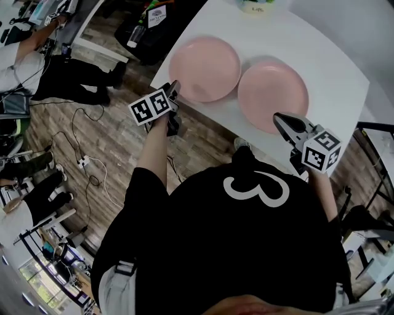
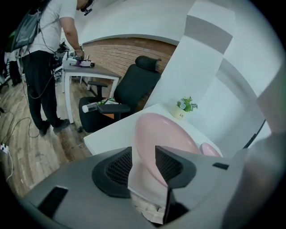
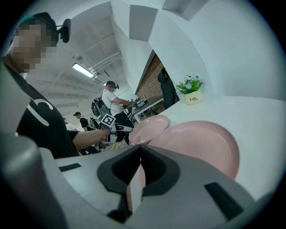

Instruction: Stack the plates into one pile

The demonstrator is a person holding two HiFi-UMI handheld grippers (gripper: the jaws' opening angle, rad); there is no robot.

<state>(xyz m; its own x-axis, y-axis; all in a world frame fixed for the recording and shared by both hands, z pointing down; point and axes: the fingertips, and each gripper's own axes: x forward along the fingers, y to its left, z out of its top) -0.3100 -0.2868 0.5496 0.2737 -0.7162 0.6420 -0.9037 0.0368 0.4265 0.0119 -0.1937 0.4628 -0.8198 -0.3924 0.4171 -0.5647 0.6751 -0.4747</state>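
Note:
Two pink plates lie side by side on the white table [image 1: 345, 67]: the left plate [image 1: 204, 67] and the right plate [image 1: 273, 88]. My left gripper [image 1: 174, 90] is at the table's near-left edge, right at the left plate's near rim. In the left gripper view its jaws [image 2: 145, 156] stand open, and the left plate [image 2: 165, 134] shows through the gap, untouched by the pads. My right gripper [image 1: 279, 119] hovers at the right plate's near rim. In the right gripper view its jaws [image 3: 140, 154] are shut on nothing, with the right plate [image 3: 196, 143] just beyond.
A small potted plant [image 1: 255, 6] stands at the table's far side. Left of the table is a black office chair [image 2: 134, 89] over a wood floor with cables [image 1: 86, 163]. People stand and sit at desks further left [image 2: 40, 53].

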